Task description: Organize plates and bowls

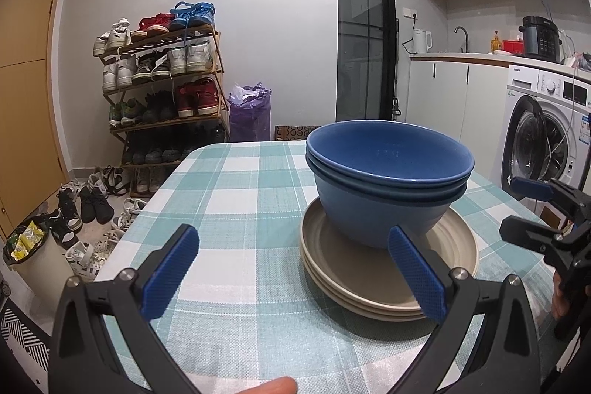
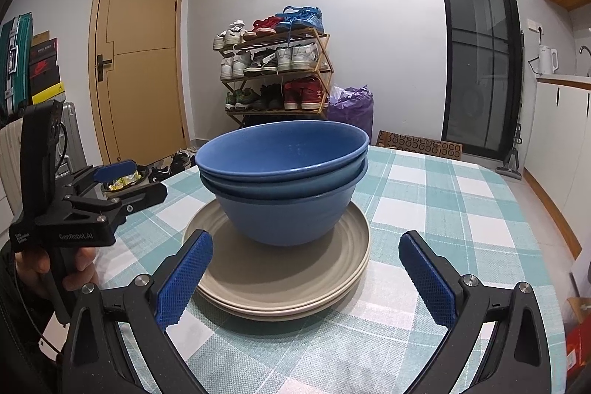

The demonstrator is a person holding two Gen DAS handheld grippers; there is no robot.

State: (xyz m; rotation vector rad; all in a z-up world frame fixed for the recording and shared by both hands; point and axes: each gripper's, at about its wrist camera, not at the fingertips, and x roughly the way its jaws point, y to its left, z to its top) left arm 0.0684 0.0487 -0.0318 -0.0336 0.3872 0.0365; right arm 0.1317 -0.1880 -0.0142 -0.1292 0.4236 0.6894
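A stack of blue bowls (image 1: pixel 388 180) (image 2: pixel 284 187) sits nested on a stack of beige plates (image 1: pixel 354 279) (image 2: pixel 280 283) on the table with a teal-checked cloth (image 1: pixel 236 194) (image 2: pixel 443 209). My left gripper (image 1: pixel 295 272) stands open just left of and in front of the plates, its right pad overlapping their near rim in view. My right gripper (image 2: pixel 306 276) is open in front of the plates, a finger on either side of their near edge. Each gripper shows in the other's view, the left gripper (image 2: pixel 136 181) and the right gripper (image 1: pixel 517 209), both holding nothing.
The table's left edge (image 1: pixel 147 209) drops to a floor strewn with shoes by a shoe rack (image 1: pixel 166 80) and a bin (image 1: pixel 33 253). A washing machine (image 1: pixel 546 135) stands to the right. A hand (image 2: pixel 74 268) holds the left gripper's handle.
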